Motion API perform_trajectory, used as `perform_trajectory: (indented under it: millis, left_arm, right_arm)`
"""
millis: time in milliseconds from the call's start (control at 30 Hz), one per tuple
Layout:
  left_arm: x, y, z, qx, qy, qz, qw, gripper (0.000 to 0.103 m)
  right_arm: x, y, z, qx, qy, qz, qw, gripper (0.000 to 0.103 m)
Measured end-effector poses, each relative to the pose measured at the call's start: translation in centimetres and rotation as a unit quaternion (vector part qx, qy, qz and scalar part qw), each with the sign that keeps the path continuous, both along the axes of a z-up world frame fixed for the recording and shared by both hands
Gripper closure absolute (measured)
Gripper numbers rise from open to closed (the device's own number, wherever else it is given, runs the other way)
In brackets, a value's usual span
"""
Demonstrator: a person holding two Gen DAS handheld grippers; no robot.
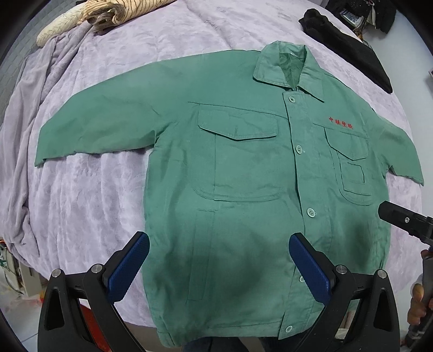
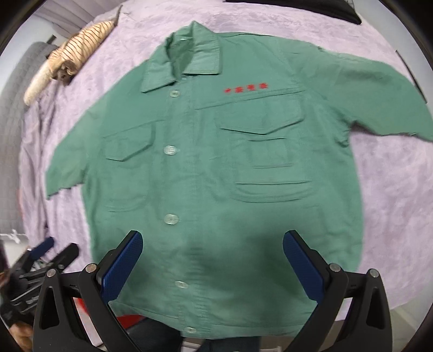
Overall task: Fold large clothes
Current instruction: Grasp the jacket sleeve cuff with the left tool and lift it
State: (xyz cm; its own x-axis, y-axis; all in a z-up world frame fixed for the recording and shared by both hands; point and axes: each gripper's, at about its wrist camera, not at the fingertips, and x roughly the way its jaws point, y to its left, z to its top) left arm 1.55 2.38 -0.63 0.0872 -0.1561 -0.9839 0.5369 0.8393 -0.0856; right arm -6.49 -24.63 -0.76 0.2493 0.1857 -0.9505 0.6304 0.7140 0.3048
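One green jacket [image 1: 243,189] | flat, buttoned | sleeves spread | lettering blurred, perhaps red

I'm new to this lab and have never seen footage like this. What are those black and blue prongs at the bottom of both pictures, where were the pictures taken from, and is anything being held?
No robot here: a person holds a two-finger gripper in each hand, and each gripper carries a wide-angle camera looking forward along its fingers. The prongs are those fingers, black with blue pads. One picture comes from the left gripper, the other from the right gripper. Both stand open above the cloth and hold nothing. Under them a green jacket lies spread flat, front up and buttoned, sleeves out to the sides, on a bed with a lilac blanket. At the far side lie a striped cloth and a black garment. The right-wrist picture is slightly blurred.
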Motion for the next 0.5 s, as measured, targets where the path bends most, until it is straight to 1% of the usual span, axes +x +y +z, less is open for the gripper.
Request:
perform_trajectory:
  millis: [67,100,167,233,367,467,500]
  left_arm:
    - [2.1,1.9,-1.0,-0.015,0.008,0.016,0.9997,0.0]
    - [3.5,3.0,-1.6,-0.024,0.013,0.029,0.9992,0.0]
    - [6.7,5.7,-3.0,-0.042,0.023,0.067,0.9966,0.0]
    - [10.1,8.6,-4.5,-0.057,0.021,0.109,0.9923,0.0]
    - [17.3,15.0,-7.9,-0.074,-0.002,0.194,0.9781,0.0]
    - [22.3,19.3,-11.1,-0.093,0.002,0.255,0.9624,0.0]
    - [23.5,20.3,-12.0,-0.098,0.003,0.269,0.9581,0.0]
  right_arm:
    - [1.4,1.4,-0.5,0.028,-0.02,0.006,0.999,0.0]
    - [2.0,2.0,-0.9,0.041,-0.021,0.01,0.999,0.0]
    - [4.0,4.1,-1.9,0.078,-0.027,0.023,0.996,0.0]
    - [5.9,6.1,-2.5,0.089,-0.031,0.031,0.995,0.0]
    - [9.6,10.6,-4.4,0.097,-0.024,0.059,0.993,0.0]
    - [11.7,13.2,-5.9,0.104,-0.014,0.086,0.991,0.0]
    - [12.1,13.9,-6.2,0.104,-0.012,0.092,0.99,0.0]
